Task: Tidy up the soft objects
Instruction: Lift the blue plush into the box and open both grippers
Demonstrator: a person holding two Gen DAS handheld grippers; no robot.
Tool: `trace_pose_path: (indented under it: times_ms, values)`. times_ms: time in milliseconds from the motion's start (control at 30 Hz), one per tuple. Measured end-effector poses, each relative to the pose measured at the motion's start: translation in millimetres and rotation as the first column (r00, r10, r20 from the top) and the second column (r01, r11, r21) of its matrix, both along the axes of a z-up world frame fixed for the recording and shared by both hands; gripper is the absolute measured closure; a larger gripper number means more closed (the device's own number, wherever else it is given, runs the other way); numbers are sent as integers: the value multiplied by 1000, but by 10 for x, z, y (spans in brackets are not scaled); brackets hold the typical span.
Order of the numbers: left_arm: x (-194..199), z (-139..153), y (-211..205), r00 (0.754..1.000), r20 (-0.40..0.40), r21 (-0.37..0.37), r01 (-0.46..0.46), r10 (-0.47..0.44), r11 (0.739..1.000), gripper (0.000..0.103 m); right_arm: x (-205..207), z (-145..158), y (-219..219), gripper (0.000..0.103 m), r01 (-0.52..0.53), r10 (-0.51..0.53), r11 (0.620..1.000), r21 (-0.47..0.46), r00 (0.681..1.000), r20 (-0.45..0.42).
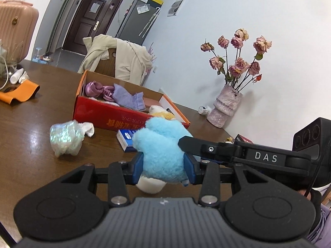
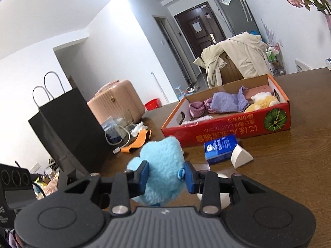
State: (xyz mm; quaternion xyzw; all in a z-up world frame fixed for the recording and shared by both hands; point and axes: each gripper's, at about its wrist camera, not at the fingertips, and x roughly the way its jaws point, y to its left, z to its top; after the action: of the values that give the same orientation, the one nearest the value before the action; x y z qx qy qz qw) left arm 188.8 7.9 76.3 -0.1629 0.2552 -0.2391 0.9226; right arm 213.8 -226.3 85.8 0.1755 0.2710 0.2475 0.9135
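Plush [image 1: 163, 155], fluffy blue, is pinched by both grippers, left [image 1: 163, 168] and right [image 2: 166, 178], each clamped partway on a side, I'd guess to carry it level. It's up off the table [image 1: 41, 107], near the box [image 2: 225, 128], which already holds purple cloths [image 2: 227, 102] and a yellow toy [image 2: 261, 101].

The letters "DAS" stand in white on a black label plate on the right gripper [image 1: 186, 142], seen from the left wrist. The red box [image 2: 227, 132] on the counter carries yellow characters on its near side, upside down and not legible. Print on the blue packet [image 2: 220, 147] beside it is too small to read.
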Motion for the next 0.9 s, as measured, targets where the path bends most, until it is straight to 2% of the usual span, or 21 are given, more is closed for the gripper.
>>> trace_pose_path:
  times_ms: [100,233,433,567,700,800,900]
  values:
    - [260,121,15,1000,-2,10,8,-8,1000,61,240,85,25,68,2,-2,1000,0,1000,21]
    - [859,370,102,1000,11,13,27,-27,1000,61,803,279,45,68,5,-7,1000,27,998,58]
    - [2014,438,231,997,-78,34,21,-18,999,61,2029,300,143,69,11,-10,999,44,999,-37]
    - [2719,303,285,987,-159,47,-12,19,999,61,2801,73,237,69,11,-3,998,57,990,-140]
    - [3247,-12,308,967,-247,97,-33,57,995,61,3369,-300,394,69,4,-2,1000,7,969,-246]
    - [3423,-234,271,958,-263,217,-54,112,975,63,3613,-565,529,70,14,-32,998,-63,953,-302]
    - [3339,-227,278,974,-201,244,-53,104,968,65,3669,-740,677,75,-25,-27,989,-146,938,-345]
